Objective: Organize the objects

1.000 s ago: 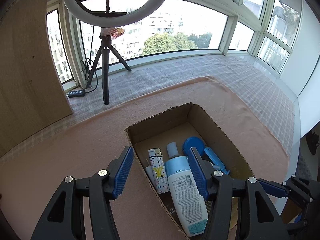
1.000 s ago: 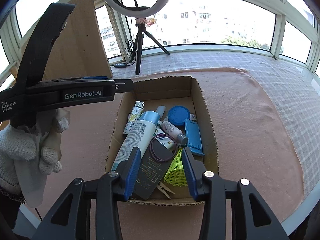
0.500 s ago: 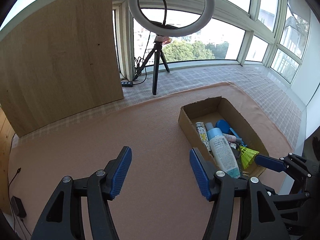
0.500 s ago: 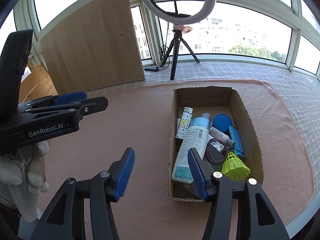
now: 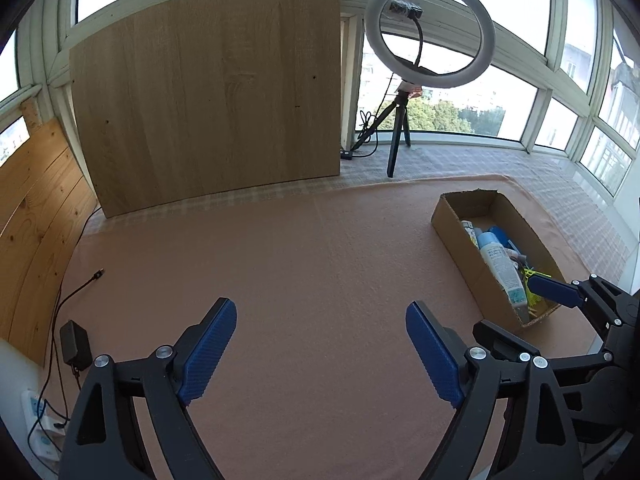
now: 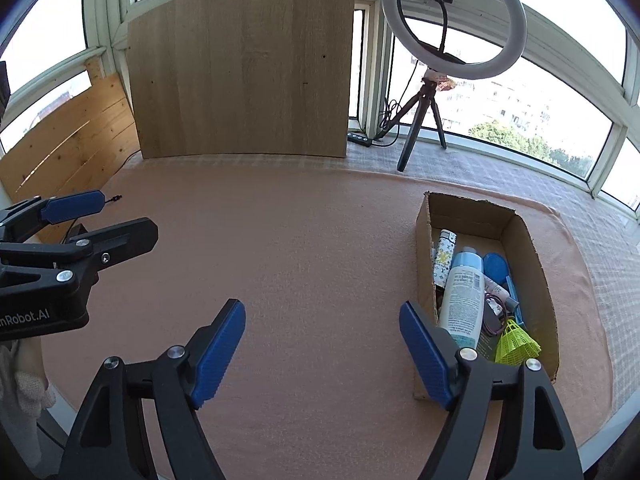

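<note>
Left hand-held gripper (image 5: 320, 350): hovering over the bare pink cloth (image 5: 304, 264) with its blue-padded jaws spread wide and nothing sitting between them.
Right hand-held gripper (image 6: 320, 348): also gaping wide and gripping nothing; its right finger (image 6: 424, 356) is showing in front of the near left corner of the box, though whether it is touching the cardboard cannot be told.
Cardboard box (image 6: 538, 264): lying open-topped on the cloth toward the right side of the counter, long side running away from the cameras; in the left wrist view it is sitting well to the right of the left gripper (image 5: 460, 236).
Box contents: a white bottle with a light blue cap (image 6: 462, 300) is lying lengthwise along the left wall; a patterned lighter (image 6: 443, 256) is leaning at the far left corner; a blue round lid (image 6: 496, 266) is resting beside the bottle's cap; a yellow-green shuttlecock (image 6: 514, 338) is sitting at the near right end; a dark hair tie (image 6: 494, 314) is lying between bottle and shuttlecock.
Backdrop: a ring light on a tripod (image 6: 452, 28) is standing on the checked cloth beyond the box, and a wooden board (image 6: 244, 64) is leaning against the windows.
Left edge: a black power adapter (image 5: 75, 344) with its cable is lying by the cloth's border.
</note>
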`<state>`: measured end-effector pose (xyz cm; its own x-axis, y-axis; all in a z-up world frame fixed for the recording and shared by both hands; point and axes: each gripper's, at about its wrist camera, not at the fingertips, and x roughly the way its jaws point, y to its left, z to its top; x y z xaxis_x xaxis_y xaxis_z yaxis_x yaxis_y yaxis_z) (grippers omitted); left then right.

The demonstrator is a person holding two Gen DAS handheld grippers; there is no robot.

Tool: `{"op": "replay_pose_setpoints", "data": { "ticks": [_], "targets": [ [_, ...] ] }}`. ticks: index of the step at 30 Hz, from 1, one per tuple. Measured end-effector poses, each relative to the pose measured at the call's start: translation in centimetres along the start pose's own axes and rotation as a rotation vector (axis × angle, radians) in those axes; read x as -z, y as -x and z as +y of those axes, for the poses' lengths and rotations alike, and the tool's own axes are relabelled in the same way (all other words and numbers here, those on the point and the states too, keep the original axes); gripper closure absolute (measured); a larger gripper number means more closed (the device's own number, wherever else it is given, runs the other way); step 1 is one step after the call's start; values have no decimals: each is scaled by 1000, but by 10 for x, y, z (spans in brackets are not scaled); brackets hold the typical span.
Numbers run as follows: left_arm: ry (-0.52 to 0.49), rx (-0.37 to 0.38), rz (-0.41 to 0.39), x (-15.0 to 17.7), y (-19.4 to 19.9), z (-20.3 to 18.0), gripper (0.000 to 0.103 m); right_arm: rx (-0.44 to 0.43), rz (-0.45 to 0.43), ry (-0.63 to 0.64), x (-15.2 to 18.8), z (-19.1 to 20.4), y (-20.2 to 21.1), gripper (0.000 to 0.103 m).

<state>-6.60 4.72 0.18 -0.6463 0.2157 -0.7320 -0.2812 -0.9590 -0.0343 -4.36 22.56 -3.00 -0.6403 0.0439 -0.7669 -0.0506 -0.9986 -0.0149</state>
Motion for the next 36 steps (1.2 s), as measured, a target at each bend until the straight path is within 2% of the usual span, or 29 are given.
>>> {"op": "replay_pose_setpoints", "data": {
  "ticks": [10, 17, 36],
  "targets": [
    [88, -106, 19, 36, 19, 45, 13, -13, -7, -51, 4, 10, 4, 26],
    [127, -110, 57, 55, 16, 51, 13, -16, -10, -86, 7, 10, 5, 26],
    [136, -124, 87, 72, 22, 47, 13, -18, 10, -69, 23, 26, 12, 26]
  ]
}}
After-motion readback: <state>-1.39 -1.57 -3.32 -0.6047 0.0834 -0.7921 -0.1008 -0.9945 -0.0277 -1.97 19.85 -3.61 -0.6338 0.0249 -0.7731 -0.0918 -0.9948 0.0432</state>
